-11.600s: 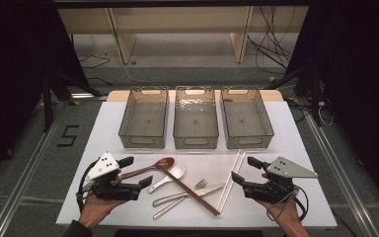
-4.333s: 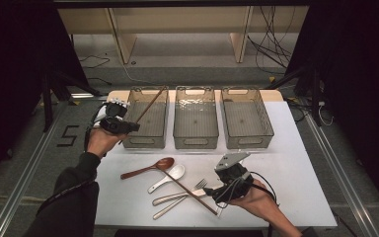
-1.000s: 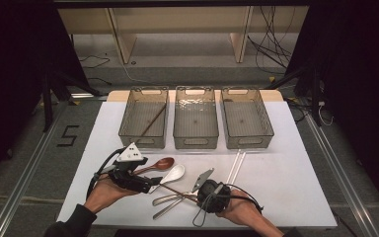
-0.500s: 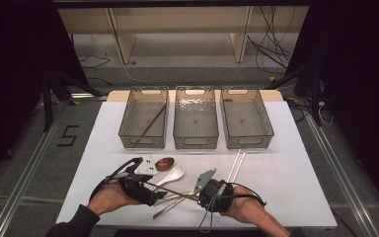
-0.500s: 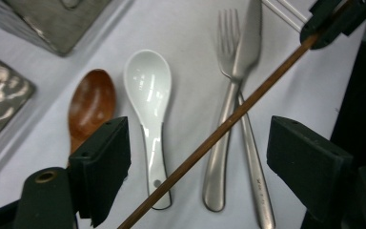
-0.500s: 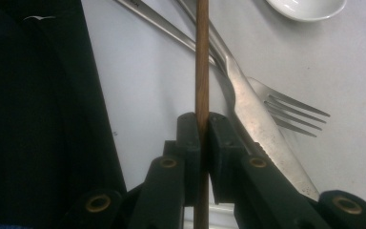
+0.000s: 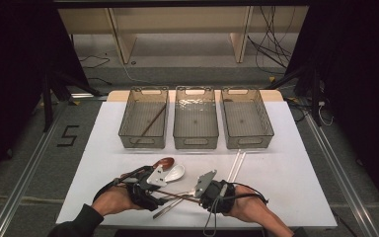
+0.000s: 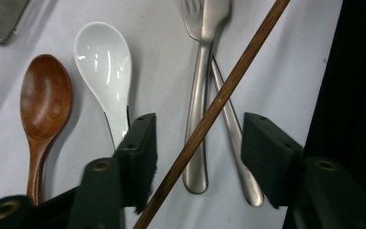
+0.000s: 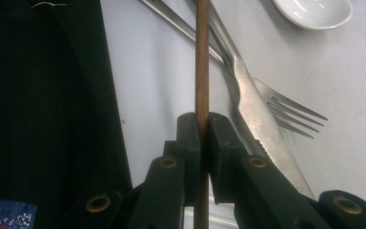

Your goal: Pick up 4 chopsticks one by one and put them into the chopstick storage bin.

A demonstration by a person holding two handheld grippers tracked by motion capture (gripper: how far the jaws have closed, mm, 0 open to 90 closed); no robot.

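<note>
The brown wooden chopstick (image 9: 201, 62) runs straight up the middle of the right gripper view, pinched tight between the pads of the right gripper (image 9: 201, 143), so that one's clamped on it. In the high view the right gripper (image 7: 216, 193) sits low at bottom centre, forearm coming in from the lower right.

In the left gripper view the same chopstick (image 8: 219, 102) cuts diagonally from lower left to upper right through the gap of the left gripper (image 8: 198, 157). Its jaws have just been closing, but neither pad touches the stick (it's nearer the left-hand pad).

Under the stick lie a steel fork (image 8: 201, 90) and another steel handle (image 8: 233, 143). A white ceramic spoon (image 8: 104, 62) and a wooden spoon (image 8: 44, 102) lie at the left.
</note>
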